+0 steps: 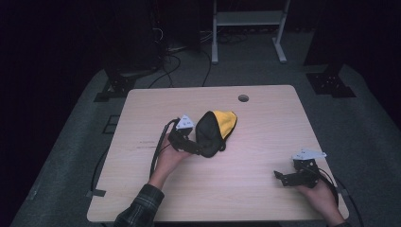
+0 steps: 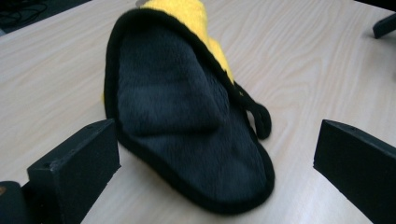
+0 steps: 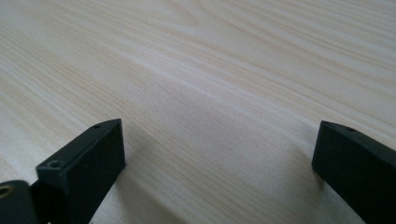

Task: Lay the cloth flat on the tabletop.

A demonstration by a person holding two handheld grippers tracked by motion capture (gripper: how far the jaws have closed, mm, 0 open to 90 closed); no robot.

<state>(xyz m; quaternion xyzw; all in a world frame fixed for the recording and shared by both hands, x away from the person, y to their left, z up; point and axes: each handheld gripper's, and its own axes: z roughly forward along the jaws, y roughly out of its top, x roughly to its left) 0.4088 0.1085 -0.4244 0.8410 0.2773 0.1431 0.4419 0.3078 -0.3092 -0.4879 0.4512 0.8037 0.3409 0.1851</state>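
Left gripper (image 1: 201,150) jaws wide, empty, straddling near edge of black-and-yellow mitt (image 1: 215,130) mid-tabletop (image 1: 265,198). Risk: soft plush folds or slides, jaws pinch only trim. Right gripper (image 1: 279,176) open, idle.

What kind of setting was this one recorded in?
Probably a lab or recording workspace rather than a home. A bare light wooden table with a cable hole stands on grey carpet, with loose cables and a white metal frame behind it, and dark surroundings.
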